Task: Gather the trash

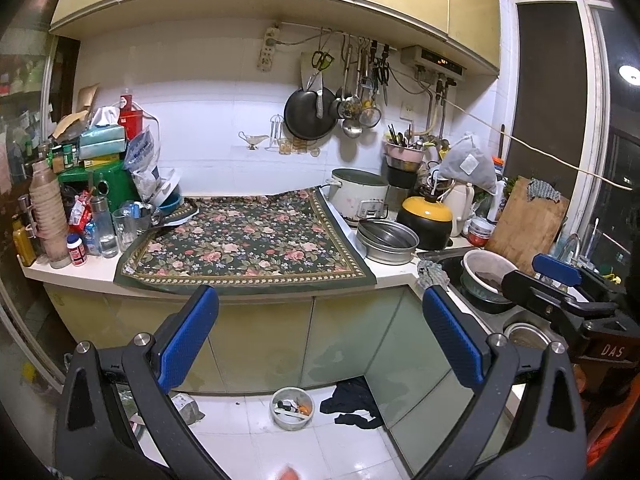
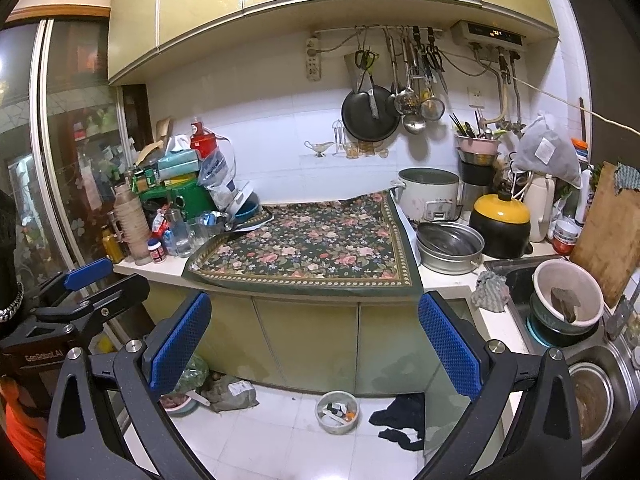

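Before the kitchen counter (image 1: 80, 270), left tool (image 1: 320, 320) spread wide, empty, right tool (image 2: 316, 328) likewise spread, touching nothing.

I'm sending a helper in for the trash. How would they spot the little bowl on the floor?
Look below the floral cloth, on the white floor tiles by the cabinet doors. A small round bowl of scraps sits there, left of a dark crumpled cloth, with something orange inside.

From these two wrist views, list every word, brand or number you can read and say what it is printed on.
"DAS": on the body of the right gripper, seen from the left wrist.
"GenRobot.AI": on the body of the left gripper, seen from the right wrist.
Water heater display: orange digits, too blurred to read.
Red-capped bottle, blue-printed bag and rice cooker panel: print too small to read.
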Tool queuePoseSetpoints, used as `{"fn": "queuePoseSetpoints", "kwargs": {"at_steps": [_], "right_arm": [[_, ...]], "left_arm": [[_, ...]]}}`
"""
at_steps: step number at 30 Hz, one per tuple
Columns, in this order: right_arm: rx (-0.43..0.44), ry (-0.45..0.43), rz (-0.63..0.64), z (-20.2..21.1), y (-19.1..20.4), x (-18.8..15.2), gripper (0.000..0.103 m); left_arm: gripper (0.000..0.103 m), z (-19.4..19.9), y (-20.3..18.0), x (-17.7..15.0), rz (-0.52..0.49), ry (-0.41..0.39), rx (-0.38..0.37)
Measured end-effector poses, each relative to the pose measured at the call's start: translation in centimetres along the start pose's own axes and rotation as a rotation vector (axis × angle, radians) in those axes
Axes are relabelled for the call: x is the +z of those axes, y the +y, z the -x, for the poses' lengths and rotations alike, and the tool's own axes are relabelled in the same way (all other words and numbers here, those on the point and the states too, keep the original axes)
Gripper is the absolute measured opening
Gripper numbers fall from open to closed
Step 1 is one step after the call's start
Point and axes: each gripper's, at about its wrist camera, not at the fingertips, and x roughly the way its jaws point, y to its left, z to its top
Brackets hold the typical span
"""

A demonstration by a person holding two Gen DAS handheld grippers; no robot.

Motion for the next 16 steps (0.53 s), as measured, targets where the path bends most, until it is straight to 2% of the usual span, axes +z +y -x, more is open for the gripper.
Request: {"fn": "queuePoseSetpoints", "kwargs": {"at_steps": [16], "right_arm": [[-0.013, 0.045, -0.035, -1.7, -1.4, -0.2, 0.103]], "left_arm": [[0.102, -3.3, -0.3, -0.4, -0.005, 0.057, -0.023]]}}
